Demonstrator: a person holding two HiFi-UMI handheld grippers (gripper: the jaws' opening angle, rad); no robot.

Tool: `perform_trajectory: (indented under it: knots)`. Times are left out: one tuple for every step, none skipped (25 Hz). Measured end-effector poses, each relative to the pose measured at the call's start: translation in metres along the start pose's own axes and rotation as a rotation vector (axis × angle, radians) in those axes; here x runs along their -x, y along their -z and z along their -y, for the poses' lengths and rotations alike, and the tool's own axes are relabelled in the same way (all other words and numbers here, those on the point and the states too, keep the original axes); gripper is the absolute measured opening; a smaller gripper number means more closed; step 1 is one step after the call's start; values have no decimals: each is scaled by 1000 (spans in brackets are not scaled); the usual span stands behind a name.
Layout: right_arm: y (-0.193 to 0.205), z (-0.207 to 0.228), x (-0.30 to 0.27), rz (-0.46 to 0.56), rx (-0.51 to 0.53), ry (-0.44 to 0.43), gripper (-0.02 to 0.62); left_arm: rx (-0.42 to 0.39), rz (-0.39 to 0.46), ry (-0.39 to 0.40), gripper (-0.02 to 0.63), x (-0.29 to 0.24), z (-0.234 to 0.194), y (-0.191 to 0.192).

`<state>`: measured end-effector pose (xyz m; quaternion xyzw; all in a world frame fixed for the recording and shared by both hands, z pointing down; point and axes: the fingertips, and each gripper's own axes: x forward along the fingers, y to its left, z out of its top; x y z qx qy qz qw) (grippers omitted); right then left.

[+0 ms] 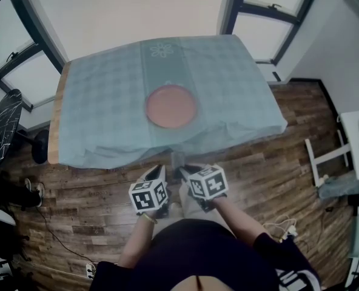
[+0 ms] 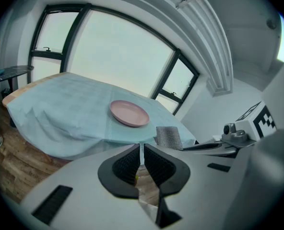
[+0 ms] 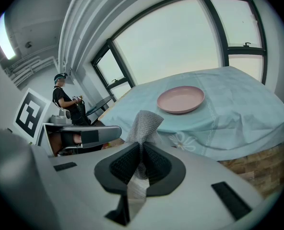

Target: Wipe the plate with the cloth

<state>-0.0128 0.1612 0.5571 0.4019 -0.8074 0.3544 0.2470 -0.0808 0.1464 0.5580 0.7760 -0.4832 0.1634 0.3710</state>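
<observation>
On the bench, at the middle of a pale blue tablecloth, lies the pink plate. Just short of the near edge, the right gripper has its jaws clamped on the grey cloth. The left gripper is empty, its jaws nearly together with a thin gap.

Looking down, the marker cubes cover the jaws of my left gripper and my right gripper, so neither grip can be read from there. The lower end of the cloth is hidden between my right jaws. The tablecloth covers the table's near edge. The picture's bottom edge cuts off my body.
</observation>
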Motion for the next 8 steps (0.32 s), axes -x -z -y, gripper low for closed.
perform_trajectory:
  knots:
    - [1, 1, 0, 2, 0, -1, 32, 0, -1, 3, 39, 0, 1, 0]
    - [1, 1, 1, 2, -1, 0, 33, 1, -1, 6, 38, -1, 2, 1]
    - [1, 2, 1, 2, -1, 2, 32, 1, -1, 10, 38, -2, 4, 0]
    - [0, 3, 2, 3, 0, 3, 32, 1, -1, 13, 38, -2, 5, 0]
    - [-1, 4, 3, 3, 2, 5, 32, 1, -1, 15, 38, -3, 6, -1]
    - [-1, 5, 4, 4, 3, 6, 32, 2, -1, 18, 38, -4, 8, -2]
    - [-2, 7, 4, 4, 5, 7, 32, 2, -1, 20, 38, -5, 9, -3]
    - [-2, 8, 4, 5, 6, 8, 32, 2, 0, 22, 38, -5, 10, -3]
